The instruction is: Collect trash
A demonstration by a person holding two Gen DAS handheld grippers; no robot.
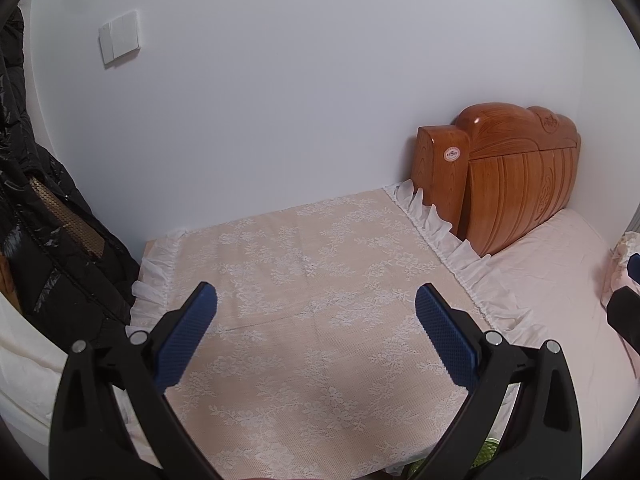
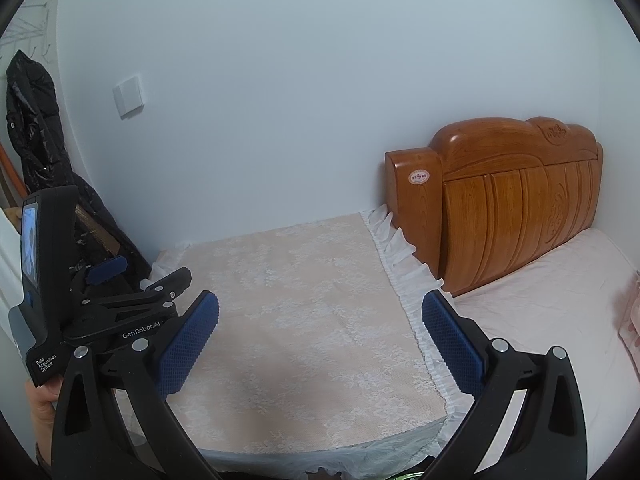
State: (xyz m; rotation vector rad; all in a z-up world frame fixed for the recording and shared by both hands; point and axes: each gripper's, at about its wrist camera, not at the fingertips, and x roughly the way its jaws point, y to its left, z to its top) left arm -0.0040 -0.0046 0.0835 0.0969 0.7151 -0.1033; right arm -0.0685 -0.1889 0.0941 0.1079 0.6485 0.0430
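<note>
My left gripper (image 1: 316, 294) is open above a low table under a peach lace cloth (image 1: 320, 280), nothing between its blue pads (image 1: 188, 336). My right gripper (image 2: 320, 302) is open too, hovering over the same cloth (image 2: 304, 300) near its frilled right edge. In the right wrist view, the left gripper (image 2: 156, 270) shows at the left, held by a hand (image 2: 40, 400). At the right edge of the left wrist view, a piece of the right gripper (image 1: 630, 284) shows. I see no piece of trash on the cloth. Something green (image 1: 488, 452) peeks out below the table's front edge, mostly hidden.
A bed with a pale pink sheet (image 2: 540, 320) and a carved wooden headboard (image 2: 516, 208) adjoins the table on the right. A black padded jacket (image 1: 52, 240) hangs at the left against the white wall. A wall switch (image 1: 120, 38) sits higher up.
</note>
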